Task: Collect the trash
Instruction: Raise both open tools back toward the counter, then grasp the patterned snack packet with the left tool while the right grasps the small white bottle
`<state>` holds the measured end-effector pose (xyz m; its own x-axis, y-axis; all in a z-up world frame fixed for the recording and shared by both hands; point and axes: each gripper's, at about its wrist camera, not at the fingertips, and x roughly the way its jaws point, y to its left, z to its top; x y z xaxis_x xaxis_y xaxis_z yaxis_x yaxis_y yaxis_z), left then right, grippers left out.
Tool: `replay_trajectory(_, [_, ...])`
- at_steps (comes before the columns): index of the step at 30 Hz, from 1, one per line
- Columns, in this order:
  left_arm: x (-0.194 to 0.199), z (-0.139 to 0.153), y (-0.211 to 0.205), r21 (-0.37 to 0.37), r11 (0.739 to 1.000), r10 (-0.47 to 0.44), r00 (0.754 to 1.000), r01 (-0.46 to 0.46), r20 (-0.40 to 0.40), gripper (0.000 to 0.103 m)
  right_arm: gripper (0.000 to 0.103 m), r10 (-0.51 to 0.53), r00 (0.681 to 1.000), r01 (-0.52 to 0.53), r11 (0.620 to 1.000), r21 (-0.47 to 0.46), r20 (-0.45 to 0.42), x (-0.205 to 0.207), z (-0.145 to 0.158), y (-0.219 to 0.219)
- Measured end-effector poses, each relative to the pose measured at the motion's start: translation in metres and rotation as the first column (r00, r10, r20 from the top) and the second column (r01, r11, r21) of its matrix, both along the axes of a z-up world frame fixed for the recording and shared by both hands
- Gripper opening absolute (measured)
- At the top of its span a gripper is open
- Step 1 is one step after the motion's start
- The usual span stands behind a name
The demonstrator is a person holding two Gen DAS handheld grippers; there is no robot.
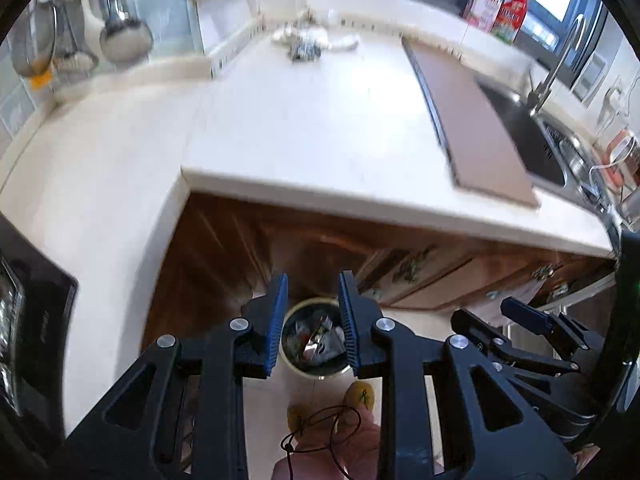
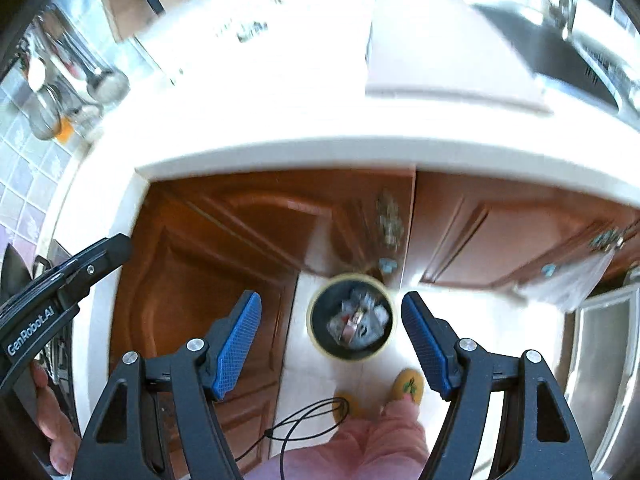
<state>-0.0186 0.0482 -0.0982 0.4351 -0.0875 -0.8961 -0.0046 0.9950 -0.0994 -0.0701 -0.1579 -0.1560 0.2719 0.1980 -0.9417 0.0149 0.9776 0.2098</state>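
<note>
blue-padded left hand-held gripper (image 1: 313, 322) is hanging open and empty right over the trash bin (image 1: 312, 338), which is sitting on the floor by the wooden cabinets (image 1: 248, 248). right hand-held gripper (image 2: 331, 340) is spread even wider, gripping nothing, bin (image 2: 351, 317) showing between its fingers with crumpled wrappers (image 2: 358, 322) inside. only the left view is catching a small pile of stuff (image 1: 306, 42) at the back of the worktop (image 1: 304, 120), plus the red bottle (image 1: 514, 8). right view is mostly blown out up there.
</note>
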Motion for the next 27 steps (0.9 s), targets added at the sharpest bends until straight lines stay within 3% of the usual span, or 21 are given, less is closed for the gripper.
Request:
replay_trajectory(4, [0.01,0.034,0.001,0.004,1.0,-0.008,0.998,0.008,0.062,0.041,0.077,-0.003,0.996,0.004,1.0,-0.012,0.086,0.011,0.051,0.001])
replay_trajectory(14, [0.043,0.091,-0.011,0.029,0.999,-0.045,0.987,0.041,0.151,0.042,0.079,-0.03,0.972,0.039,0.999,-0.032,0.232,0.045,0.142,-0.008])
replay_trajectory(20, [0.084,0.104,-0.019,0.049,0.998,-0.035,0.983,0.027,0.183,0.045,0.08,-0.038,0.965,0.043,0.999,-0.014,0.259,0.077,0.173,-0.022])
replay_trajectory(22, [0.103,0.103,-0.021,0.051,0.999,-0.019,0.983,0.009,0.184,0.05,0.08,-0.028,0.964,0.03,1.0,-0.005,0.263,0.096,0.177,-0.028])
replay_trajectory(27, [0.159,0.091,-0.031,0.078,0.996,0.038,0.984,-0.053,0.173,0.051,0.08,0.015,0.962,-0.025,0.999,0.031,0.271,0.162,0.179,-0.041])
